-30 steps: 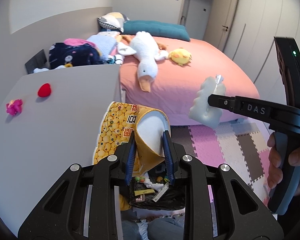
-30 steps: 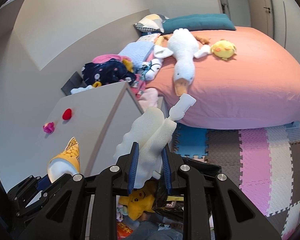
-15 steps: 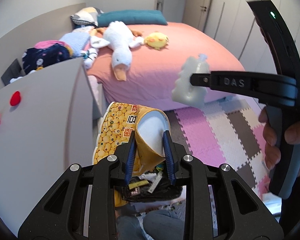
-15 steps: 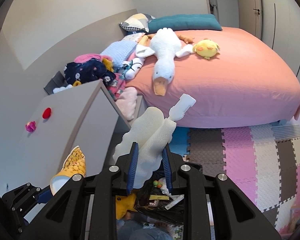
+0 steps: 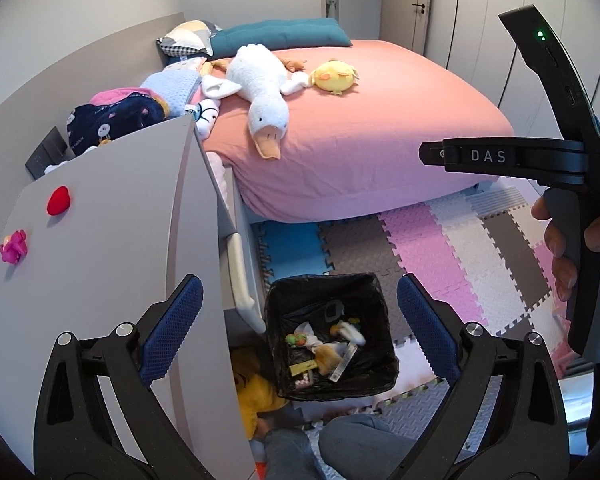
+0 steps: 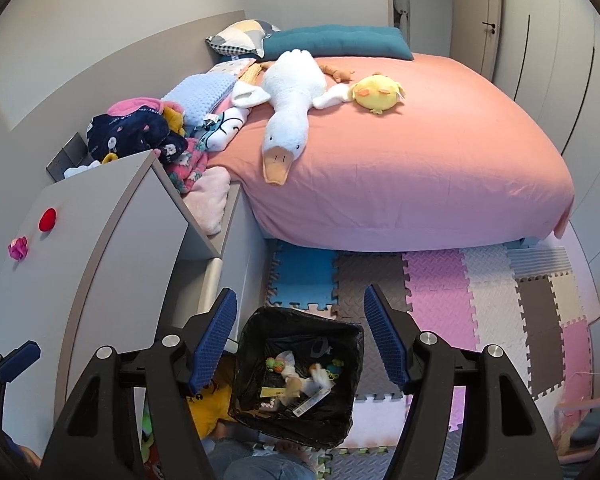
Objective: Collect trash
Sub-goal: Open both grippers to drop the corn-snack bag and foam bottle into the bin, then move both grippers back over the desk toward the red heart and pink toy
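A black-lined trash bin stands on the floor below both grippers, with several wrappers and scraps inside; it also shows in the right wrist view. My left gripper is open and empty above the bin. My right gripper is open and empty above the bin too. The right gripper's side shows in the left wrist view, held in a hand. The yellow snack bag and the white foam piece are no longer in the jaws; I cannot pick them out for certain among the trash.
A grey cabinet top at left carries a small red object and a pink one. A pink bed with a plush goose lies behind. Foam floor tiles cover the floor. My knees are below the bin.
Both grippers opened over the bin. The yellow snack bag left the left jaws and the white foam piece left the right jaws. Both views tilted down toward the bin.
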The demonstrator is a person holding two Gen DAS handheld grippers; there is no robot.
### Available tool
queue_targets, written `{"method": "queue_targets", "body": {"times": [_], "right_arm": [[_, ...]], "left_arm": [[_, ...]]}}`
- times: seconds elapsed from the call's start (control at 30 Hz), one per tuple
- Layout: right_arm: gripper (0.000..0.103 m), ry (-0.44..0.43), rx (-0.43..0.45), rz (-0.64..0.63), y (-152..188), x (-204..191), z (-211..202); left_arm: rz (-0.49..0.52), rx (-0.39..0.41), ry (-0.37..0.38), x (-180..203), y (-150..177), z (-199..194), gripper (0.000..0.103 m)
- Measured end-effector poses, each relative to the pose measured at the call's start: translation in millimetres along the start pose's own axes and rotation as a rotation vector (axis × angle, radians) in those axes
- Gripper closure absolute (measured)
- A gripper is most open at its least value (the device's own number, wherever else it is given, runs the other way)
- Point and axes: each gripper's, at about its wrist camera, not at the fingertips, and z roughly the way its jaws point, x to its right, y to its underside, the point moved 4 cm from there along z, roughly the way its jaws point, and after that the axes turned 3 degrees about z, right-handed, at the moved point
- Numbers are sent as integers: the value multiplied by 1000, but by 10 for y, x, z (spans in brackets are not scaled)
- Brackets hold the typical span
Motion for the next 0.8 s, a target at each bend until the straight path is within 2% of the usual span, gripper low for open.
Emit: {"method": "queue_targets", "body": {"times": [0.4,0.57,0.8], "right_arm": [[36,-16,-5,-39,-23,-329,33],[35,-32,5,-56,-62,-516,31],[33,-99,35,-95,-121,-914,0]], "left_arm": [[-9,3,-21,-157,57,-35,9],[-46,11,-36,-350,80,-75,9],[-89,20,-70,-668,151,-133,9]]}}
